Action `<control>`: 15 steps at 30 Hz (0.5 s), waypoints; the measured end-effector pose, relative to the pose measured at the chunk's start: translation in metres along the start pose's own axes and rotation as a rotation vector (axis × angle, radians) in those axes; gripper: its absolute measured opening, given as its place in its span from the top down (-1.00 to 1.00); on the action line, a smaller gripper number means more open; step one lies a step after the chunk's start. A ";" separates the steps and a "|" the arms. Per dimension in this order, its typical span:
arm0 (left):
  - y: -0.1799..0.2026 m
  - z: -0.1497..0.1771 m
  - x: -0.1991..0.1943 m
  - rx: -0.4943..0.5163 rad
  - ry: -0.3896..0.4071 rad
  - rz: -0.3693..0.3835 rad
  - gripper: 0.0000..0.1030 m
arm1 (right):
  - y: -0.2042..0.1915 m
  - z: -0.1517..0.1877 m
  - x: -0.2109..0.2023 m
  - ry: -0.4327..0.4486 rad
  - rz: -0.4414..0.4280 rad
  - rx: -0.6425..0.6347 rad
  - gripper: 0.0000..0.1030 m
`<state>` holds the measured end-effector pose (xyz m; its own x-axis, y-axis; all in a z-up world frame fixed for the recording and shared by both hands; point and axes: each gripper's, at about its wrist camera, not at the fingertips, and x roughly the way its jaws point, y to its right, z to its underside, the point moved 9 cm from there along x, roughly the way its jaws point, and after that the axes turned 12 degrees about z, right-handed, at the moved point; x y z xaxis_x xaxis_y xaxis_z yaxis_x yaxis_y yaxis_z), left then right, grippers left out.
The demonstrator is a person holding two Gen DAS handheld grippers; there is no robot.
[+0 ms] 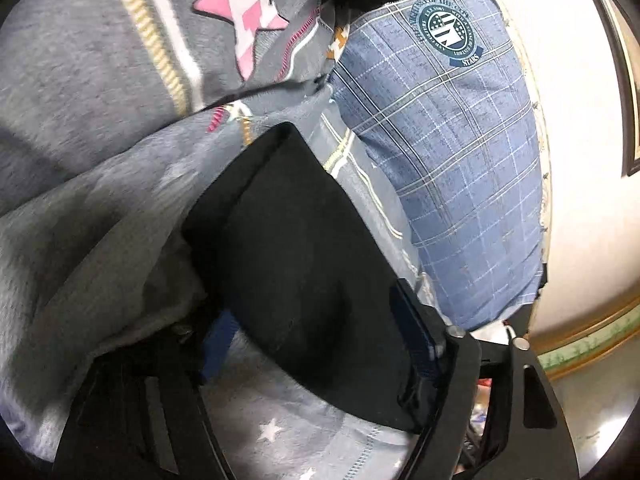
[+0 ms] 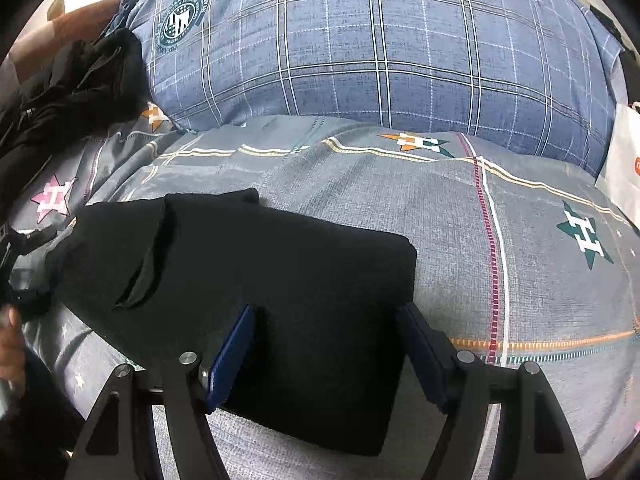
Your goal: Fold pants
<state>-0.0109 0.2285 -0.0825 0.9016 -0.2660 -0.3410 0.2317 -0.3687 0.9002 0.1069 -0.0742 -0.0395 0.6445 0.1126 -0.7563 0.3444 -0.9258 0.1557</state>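
The black pants (image 2: 256, 288) lie folded into a thick rectangle on the grey bedspread (image 2: 400, 208). My right gripper (image 2: 328, 336) is open, its blue fingers (image 2: 234, 350) astride the near right part of the bundle, just over it. In the left wrist view the same folded pants (image 1: 304, 256) fill the middle. My left gripper (image 1: 320, 320) is open with the bundle's end between its blue pads (image 1: 414, 320); whether the pads touch the cloth is unclear. The left gripper's body shows at the right wrist view's left edge (image 2: 20, 276).
A blue plaid pillow (image 2: 380, 48) lies behind the bedspread, also in the left wrist view (image 1: 452, 168). A heap of dark clothing (image 2: 80, 84) sits at the far left. A white bag (image 2: 622, 160) stands at the right edge. A wall (image 1: 576, 160) is beyond the pillow.
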 end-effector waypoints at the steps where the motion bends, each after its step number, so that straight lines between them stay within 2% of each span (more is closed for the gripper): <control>1: -0.004 0.001 -0.004 -0.001 0.016 -0.018 -0.06 | 0.000 0.000 0.000 0.000 0.000 0.001 -0.41; 4: -0.011 0.000 -0.006 0.007 0.047 -0.077 0.36 | 0.000 0.000 0.001 0.001 0.005 -0.003 -0.41; 8: -0.007 -0.001 -0.012 0.091 0.089 -0.131 0.63 | 0.000 0.001 0.001 0.002 0.009 -0.007 -0.41; 10: 0.008 0.000 -0.016 0.195 0.116 -0.170 0.72 | 0.000 0.001 0.001 0.002 0.008 -0.005 -0.41; 13: 0.039 0.006 -0.019 0.391 0.150 -0.222 0.76 | 0.000 0.001 0.001 0.002 0.008 -0.003 -0.41; 15: 0.067 0.013 -0.019 0.581 0.180 -0.257 0.76 | 0.000 -0.002 -0.003 0.013 -0.012 0.018 -0.40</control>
<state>-0.0172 0.1974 -0.0197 0.9024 0.0292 -0.4300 0.2586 -0.8347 0.4862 0.1065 -0.0733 -0.0358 0.6493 0.1289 -0.7495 0.3404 -0.9305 0.1349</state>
